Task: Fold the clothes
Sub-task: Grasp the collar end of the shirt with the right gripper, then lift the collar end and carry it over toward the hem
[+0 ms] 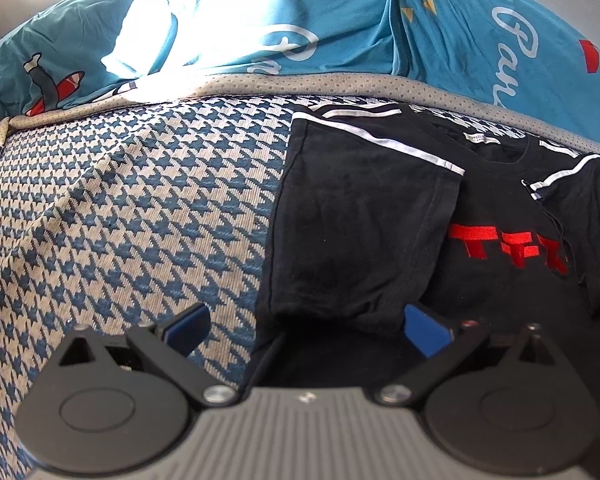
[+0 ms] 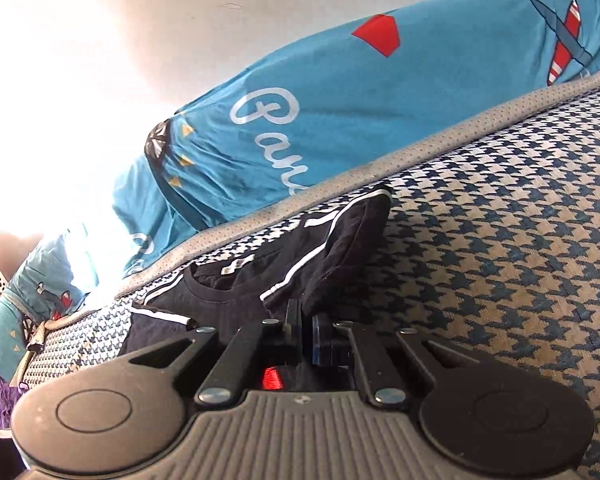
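Black shirt (image 2: 332, 240) pinched by right fingers (image 2: 292, 320) (sleeve).

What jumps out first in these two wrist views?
The black T-shirt with red lettering and white-striped sleeves, lying on the blue-and-cream houndstooth bedcover, right of centre in the left wrist view. Behind it, the bright turquoise printed bedding runs along the far edge. The right gripper is shut on a black fold of the shirt, while the left gripper is open over its near edge.
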`<state>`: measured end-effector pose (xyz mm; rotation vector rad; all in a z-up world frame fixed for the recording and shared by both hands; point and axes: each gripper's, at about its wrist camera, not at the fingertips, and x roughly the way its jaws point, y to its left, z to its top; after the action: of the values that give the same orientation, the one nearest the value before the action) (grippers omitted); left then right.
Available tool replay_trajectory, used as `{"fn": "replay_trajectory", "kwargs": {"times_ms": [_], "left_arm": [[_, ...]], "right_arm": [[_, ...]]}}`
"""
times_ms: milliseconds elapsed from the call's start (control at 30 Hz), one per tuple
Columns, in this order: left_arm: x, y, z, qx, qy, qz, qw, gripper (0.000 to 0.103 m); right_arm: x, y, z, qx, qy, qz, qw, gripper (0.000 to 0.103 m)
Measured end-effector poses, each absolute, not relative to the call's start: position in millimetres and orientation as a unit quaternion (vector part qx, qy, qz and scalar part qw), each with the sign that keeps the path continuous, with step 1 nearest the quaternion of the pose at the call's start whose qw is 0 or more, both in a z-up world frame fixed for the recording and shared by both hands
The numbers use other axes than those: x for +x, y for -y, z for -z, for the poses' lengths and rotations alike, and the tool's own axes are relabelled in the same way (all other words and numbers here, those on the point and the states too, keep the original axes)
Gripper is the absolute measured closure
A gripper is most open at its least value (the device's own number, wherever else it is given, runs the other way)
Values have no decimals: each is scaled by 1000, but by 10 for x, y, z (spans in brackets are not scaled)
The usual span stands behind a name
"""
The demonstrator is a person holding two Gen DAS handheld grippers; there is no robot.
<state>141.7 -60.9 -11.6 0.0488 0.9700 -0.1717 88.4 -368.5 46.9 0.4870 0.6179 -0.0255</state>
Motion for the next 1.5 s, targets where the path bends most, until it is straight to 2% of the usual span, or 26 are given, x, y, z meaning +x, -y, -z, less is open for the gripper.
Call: {"fn": "replay_trajectory", "kwargs": {"times_ms": [333,467,700,1067,1500], "left_arm": [[1393,427,83,-5,-466,90,880,0],[1281,528,126,-22,-487,171,857,0],[1192,165,-197,-18,-416,109,903,0],[1247,-457,-134,-53,-439,66,895,0],[1311,-631,-111,-70,-449,55,889,0]], "right_arm": [[1055,3169,-628,231,-282,-49,930,96],[1182,3001,-708,242,-270,-70,930,96],[1369,2587,-745,230,-270,-108,929,96],[1637,1747,-340,170,-320,-136,922,96],[1679,1379,-135,96,-331,-157,925,96]]}}
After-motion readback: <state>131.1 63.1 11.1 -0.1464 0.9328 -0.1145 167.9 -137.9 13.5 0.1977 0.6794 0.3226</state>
